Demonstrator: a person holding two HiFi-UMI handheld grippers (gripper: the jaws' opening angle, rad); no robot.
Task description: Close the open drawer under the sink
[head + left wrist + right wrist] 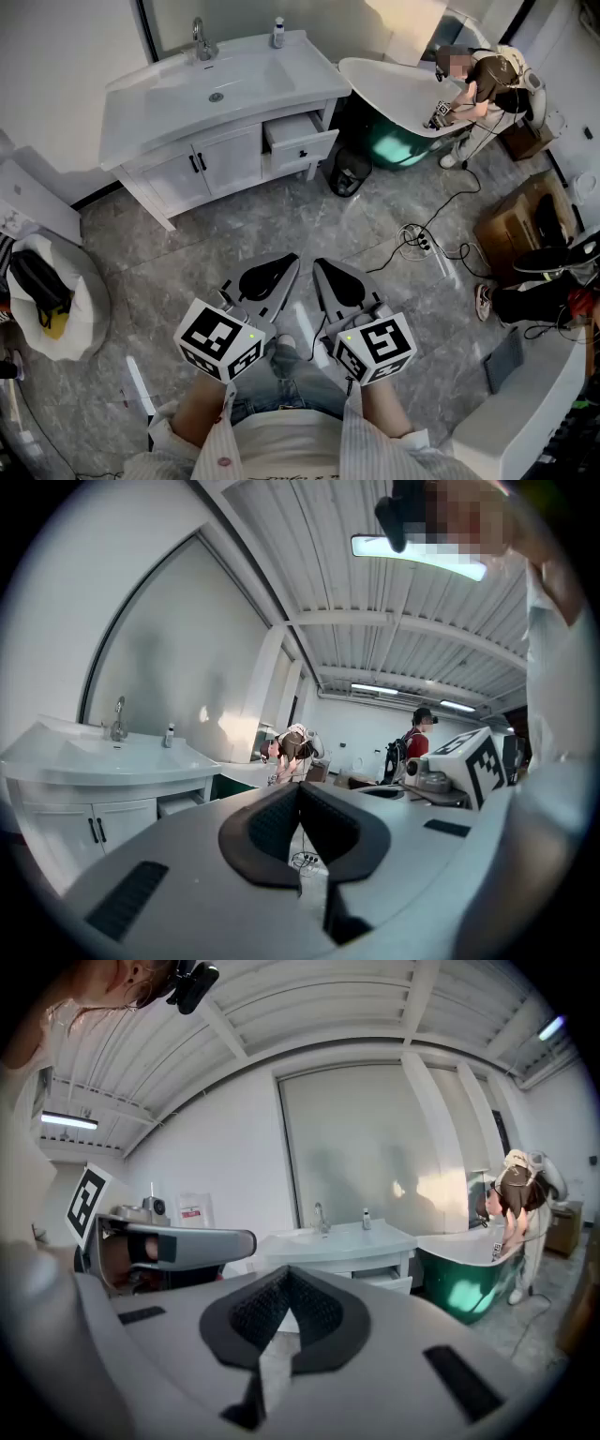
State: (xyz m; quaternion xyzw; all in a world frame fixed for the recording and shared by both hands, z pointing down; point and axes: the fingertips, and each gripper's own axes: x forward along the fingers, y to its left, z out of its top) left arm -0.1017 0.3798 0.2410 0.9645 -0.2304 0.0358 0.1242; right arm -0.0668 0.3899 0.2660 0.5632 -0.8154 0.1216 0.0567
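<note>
The white vanity (187, 127) with its sink stands against the far wall, across the marble floor from me. Its right-hand drawer (302, 141) is pulled out, front panel tilted toward the room. The left gripper view shows the drawer (183, 804) low at left; the right gripper view shows it (386, 1280) under the basin. My left gripper (288, 263) and right gripper (321, 266) are held side by side close to my body, well short of the vanity. Both are shut with nothing between the jaws, as seen in the left gripper (298, 789) and right gripper (284, 1276) views.
A white bathtub (394, 89) stands right of the vanity, with a person (483, 80) bent over it. A black bin (349, 172) sits by the drawer. A power strip with cables (417, 242) lies on the floor; a cardboard box (514, 223) is at right, a white bag (47, 291) at left.
</note>
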